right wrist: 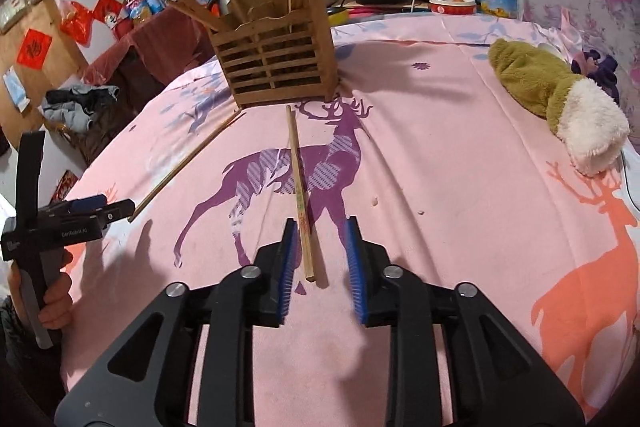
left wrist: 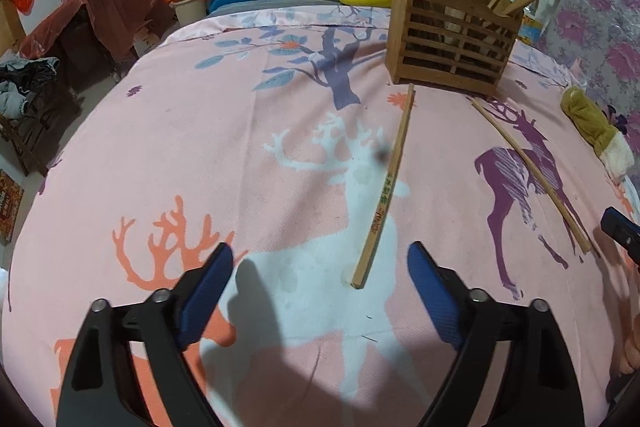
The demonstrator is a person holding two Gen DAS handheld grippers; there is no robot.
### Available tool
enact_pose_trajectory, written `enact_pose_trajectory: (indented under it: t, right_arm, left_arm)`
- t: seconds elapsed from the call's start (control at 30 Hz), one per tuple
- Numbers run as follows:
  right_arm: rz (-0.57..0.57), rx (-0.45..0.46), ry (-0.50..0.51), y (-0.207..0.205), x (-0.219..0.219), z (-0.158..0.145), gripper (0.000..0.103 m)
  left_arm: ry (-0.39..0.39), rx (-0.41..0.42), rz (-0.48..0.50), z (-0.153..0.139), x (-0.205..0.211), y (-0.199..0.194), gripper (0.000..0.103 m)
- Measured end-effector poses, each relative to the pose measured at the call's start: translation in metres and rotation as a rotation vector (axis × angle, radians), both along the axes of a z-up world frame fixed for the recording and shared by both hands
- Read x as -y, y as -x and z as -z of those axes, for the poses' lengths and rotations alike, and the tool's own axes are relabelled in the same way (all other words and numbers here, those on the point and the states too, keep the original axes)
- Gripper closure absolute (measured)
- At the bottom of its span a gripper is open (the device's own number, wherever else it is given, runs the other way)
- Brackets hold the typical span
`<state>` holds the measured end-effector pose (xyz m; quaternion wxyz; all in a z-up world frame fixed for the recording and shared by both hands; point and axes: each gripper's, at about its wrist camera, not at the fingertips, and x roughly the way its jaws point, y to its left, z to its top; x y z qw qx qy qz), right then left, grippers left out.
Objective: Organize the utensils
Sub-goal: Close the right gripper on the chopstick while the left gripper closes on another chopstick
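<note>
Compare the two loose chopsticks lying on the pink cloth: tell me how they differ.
The left chopstick lies ahead of the open left gripper, outside its jaws; the right chopstick has its near end between the right gripper fingers, untouched. In the left view the left chopstick runs nearly straight away from the camera; the right one slants across a purple deer. Both are bare wood, flat on the cloth, pointing toward the wooden holder.

right gripper (left wrist: pixel 622 235) cut off at frame edge, holder (left wrist: pixel 454 39) contents behind slats perhaps chopsticks, chopstick (left wrist: pixel 382 187) lettering illegible
</note>
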<state>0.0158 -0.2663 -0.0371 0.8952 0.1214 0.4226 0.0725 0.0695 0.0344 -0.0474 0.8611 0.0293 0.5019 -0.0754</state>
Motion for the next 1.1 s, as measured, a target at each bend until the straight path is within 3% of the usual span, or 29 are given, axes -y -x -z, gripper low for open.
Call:
enact_pose_trajectory:
  t: [0.13, 0.2, 0.27, 0.33, 0.5, 0.83, 1.1]
  right_arm:
    - [0.007, -0.002, -0.005, -0.001, 0.002, 0.000, 0.072]
    - [0.009, -0.001, -0.009, -0.001, 0.003, 0.000, 0.072]
    - [0.013, 0.000, -0.013, -0.001, 0.004, 0.000, 0.072]
    - [0.017, 0.003, -0.017, 0.000, 0.005, -0.001, 0.072]
    - [0.031, 0.014, -0.039, 0.001, 0.012, -0.004, 0.072]
    - [0.066, 0.047, -0.099, 0.005, 0.027, -0.013, 0.072]
    - [-0.080, -0.011, 0.027, 0.004, -0.017, 0.002, 0.072]
  left_arm:
    - [0.005, -0.024, 0.041, 0.005, 0.008, 0.000, 0.045]
    - [-0.008, -0.038, 0.063, 0.010, 0.013, 0.000, 0.051]
    - [-0.040, -0.021, 0.080, 0.011, 0.020, 0.003, 0.056]
    - [-0.047, -0.009, 0.108, 0.011, 0.025, 0.007, 0.072]
    - [-0.082, 0.012, 0.160, 0.011, 0.039, 0.015, 0.091]
    - [-0.082, 0.012, 0.154, 0.011, 0.038, 0.013, 0.089]
    - [-0.061, 0.000, 0.147, 0.010, 0.035, 0.011, 0.088]
